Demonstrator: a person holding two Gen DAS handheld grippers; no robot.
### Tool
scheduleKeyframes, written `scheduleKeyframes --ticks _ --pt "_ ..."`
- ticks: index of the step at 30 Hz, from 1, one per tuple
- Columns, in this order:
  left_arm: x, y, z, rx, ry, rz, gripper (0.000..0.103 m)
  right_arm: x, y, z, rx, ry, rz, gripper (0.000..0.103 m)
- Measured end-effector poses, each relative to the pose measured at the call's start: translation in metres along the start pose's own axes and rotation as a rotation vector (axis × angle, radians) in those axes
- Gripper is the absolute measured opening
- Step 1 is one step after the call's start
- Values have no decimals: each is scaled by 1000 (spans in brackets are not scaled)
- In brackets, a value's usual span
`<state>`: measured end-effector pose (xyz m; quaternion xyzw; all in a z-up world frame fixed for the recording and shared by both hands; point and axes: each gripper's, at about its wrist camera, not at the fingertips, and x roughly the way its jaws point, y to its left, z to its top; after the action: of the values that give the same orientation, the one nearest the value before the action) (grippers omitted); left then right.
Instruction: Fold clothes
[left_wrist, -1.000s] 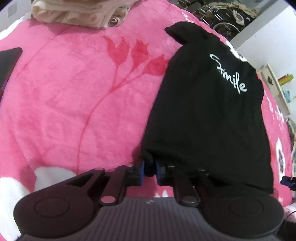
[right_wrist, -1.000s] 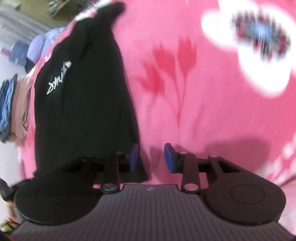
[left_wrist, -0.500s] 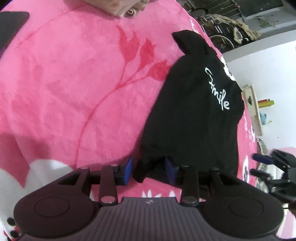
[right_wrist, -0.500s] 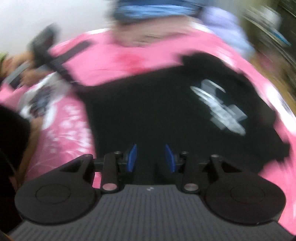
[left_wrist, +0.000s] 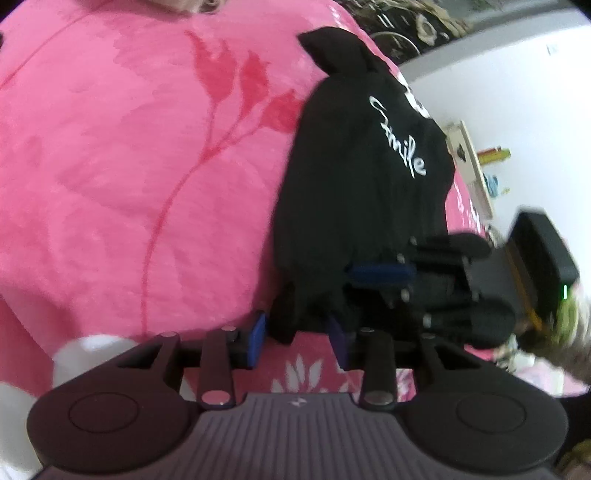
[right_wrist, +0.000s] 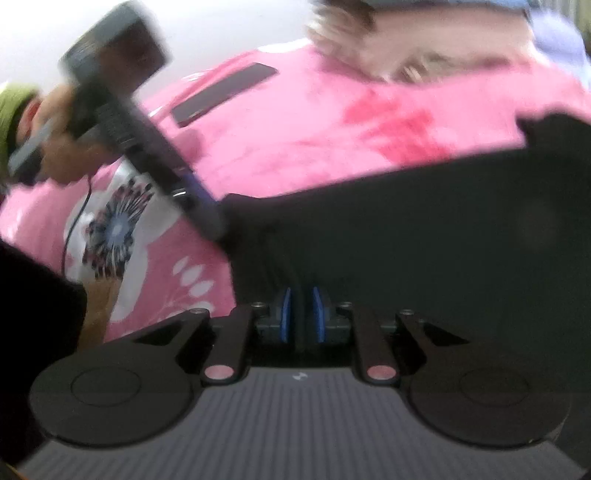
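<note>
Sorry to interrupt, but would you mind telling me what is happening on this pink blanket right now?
A person is folding a black T-shirt with white "Smile" lettering on a pink floral plush blanket, using a handheld gripper in each hand. The left gripper is open, its blue fingers either side of the shirt's near corner. The right gripper looks shut on the shirt's edge next to it. A dark phone and a pile of other clothes lie further back.

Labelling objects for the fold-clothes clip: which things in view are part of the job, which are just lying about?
In the job:
- black shirt
- left hand-held gripper, open around the shirt's corner
- right hand-held gripper, shut on the shirt's edge
- pink blanket, the folding surface

Lying about:
- phone on the blanket
- beige clothes pile
</note>
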<state>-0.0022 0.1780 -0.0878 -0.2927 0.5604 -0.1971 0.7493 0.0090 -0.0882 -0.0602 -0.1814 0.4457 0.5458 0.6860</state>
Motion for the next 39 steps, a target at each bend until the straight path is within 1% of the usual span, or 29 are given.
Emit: scheduleKeyframes --ticks 3,4,6,8,10,11,13,14,15,17,18,21,22,26,30,32,35,37,38,39 --pt "2 -10 -3 83 16 19 38 1 -12 1 44 7 32 12" --pt "2 -12 -4 102 18 29 38 -1 -15 2 54 8 46 15" --pt "2 -13 -5 118 15 40 36 -6 -19 8 66 -18 87 15" --pt "1 -12 -6 119 8 46 32 -14 -22 14 65 -52 119 15" --pt "0 -8 -5 96 1 46 24 -16 -24 19 53 -64 114 15" --pt "-1 -4 -4 82 -2 44 21 -13 -22 20 19 -60 102 15" --pt "-3 3 -3 45 -16 46 6 -7 -18 22 -46 -52 77 15" --pt "-5 6 -3 31 -28 47 2 -2 -16 22 -63 -44 74 15" --pt "-8 9 -3 19 -46 46 2 2 -14 23 -79 -36 71 15" --pt "-13 13 -4 -2 -54 27 2 10 -16 23 -91 -28 47 15" --pt "-15 12 -4 4 -42 27 2 14 -16 23 -95 -24 36 15" --pt "-16 11 -6 36 15 53 1 14 -31 23 -18 -28 48 13" --pt "-15 12 -6 35 28 54 1 13 -33 23 -13 -30 43 13" --pt "-12 16 -5 26 43 42 1 10 -36 22 -15 -37 26 13" --pt "-5 20 -4 19 79 48 1 0 -31 19 -56 -59 -35 15" --pt "-5 19 -2 26 89 48 2 -12 -31 16 -60 -75 -65 15" --pt "-6 14 -2 54 100 64 8 -37 -34 1 -32 -87 -126 15" --pt "-10 8 -3 95 95 85 19 -56 -37 -11 -5 -90 -172 15" --pt "-13 6 -4 116 88 99 21 -66 -38 -17 9 -92 -195 15" --pt "-15 4 -4 128 74 120 28 -75 -40 -23 23 -93 -219 15"
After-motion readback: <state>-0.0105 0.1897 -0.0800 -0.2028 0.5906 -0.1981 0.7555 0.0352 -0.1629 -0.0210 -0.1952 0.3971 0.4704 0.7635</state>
